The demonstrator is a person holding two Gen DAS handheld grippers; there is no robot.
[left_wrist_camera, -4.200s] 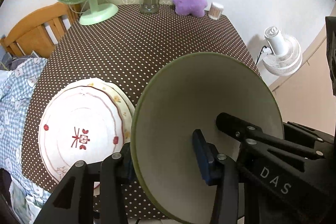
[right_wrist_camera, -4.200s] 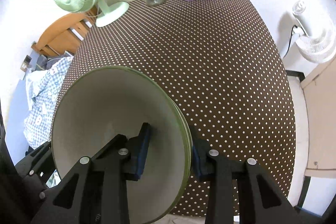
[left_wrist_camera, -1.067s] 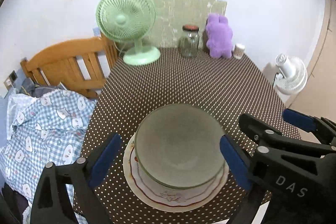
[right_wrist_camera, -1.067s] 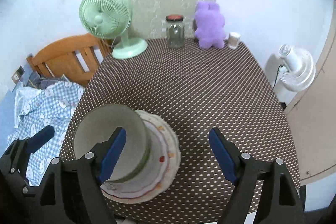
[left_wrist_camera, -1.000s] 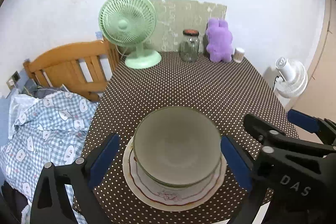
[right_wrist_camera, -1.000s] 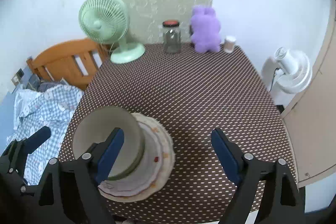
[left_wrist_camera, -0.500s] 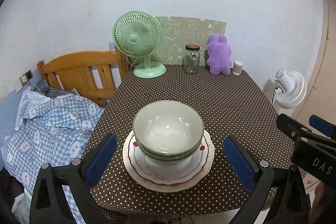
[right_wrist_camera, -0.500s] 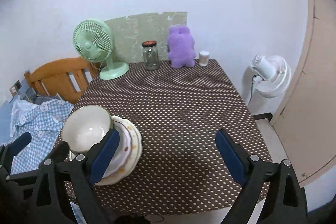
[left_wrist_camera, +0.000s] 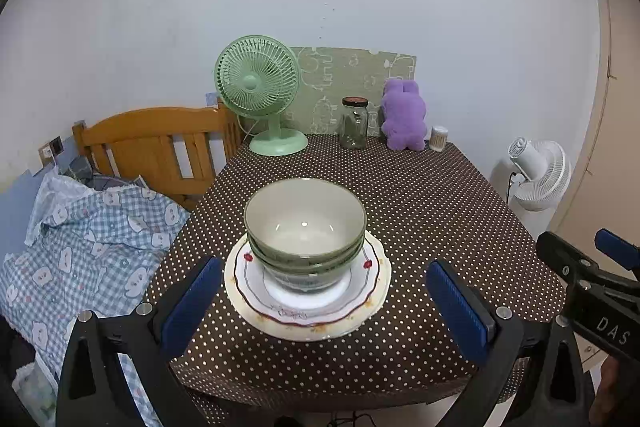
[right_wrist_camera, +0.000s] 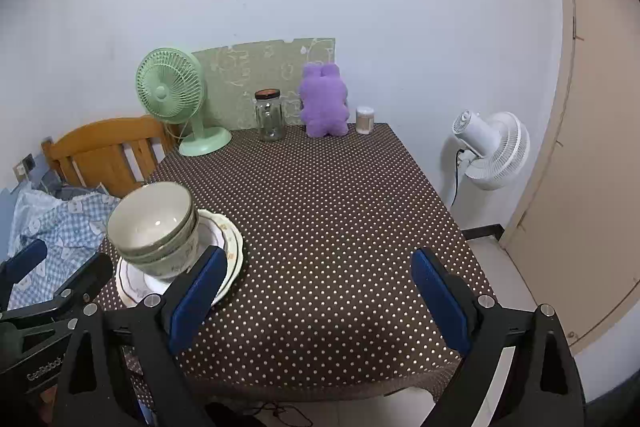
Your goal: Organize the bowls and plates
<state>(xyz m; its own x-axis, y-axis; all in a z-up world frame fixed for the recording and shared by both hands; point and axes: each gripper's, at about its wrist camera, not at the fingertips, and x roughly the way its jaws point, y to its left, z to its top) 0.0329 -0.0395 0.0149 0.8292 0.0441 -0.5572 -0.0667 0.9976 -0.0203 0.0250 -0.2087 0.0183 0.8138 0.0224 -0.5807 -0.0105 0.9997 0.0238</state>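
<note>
Bowls (left_wrist_camera: 305, 227) sit in a stack of two green ones in the left wrist view, one inside the other. They stand on the plates (left_wrist_camera: 307, 297), a small white plate with a red line on top of a bigger cream plate. The stack is on the near part of the tabletop (left_wrist_camera: 420, 195), which has a brown cloth with white dots. The left tongs (left_wrist_camera: 326, 301) are spread wide with nothing between the blue pads (left_wrist_camera: 191, 301). They are pulled back from the stack and touch nothing. At the far end of the tabletop stand a green fan (left_wrist_camera: 258, 89), a glass jar (left_wrist_camera: 354, 123), a purple plush toy (left_wrist_camera: 403, 115) and a small cup (left_wrist_camera: 439, 138). A wooden chair (left_wrist_camera: 152, 143) and a blue checked cloth (left_wrist_camera: 80, 239) are to the left. A white fan (left_wrist_camera: 538, 173) stands on the floor to the right.

In the right wrist view the bowls (right_wrist_camera: 154, 227) and plates (right_wrist_camera: 230, 241) are at the near left side of the tabletop (right_wrist_camera: 340, 211). The right tongs (right_wrist_camera: 318, 297) are spread wide too, and they grip nothing. Their left pad is in front of the plate rim, but I cannot tell if it is near it. The other tongs show at the left edge. The green fan (right_wrist_camera: 170, 93), glass jar (right_wrist_camera: 270, 115) and purple plush toy (right_wrist_camera: 323, 99) are at the far end. The white fan (right_wrist_camera: 494, 149) is to the right.
</note>
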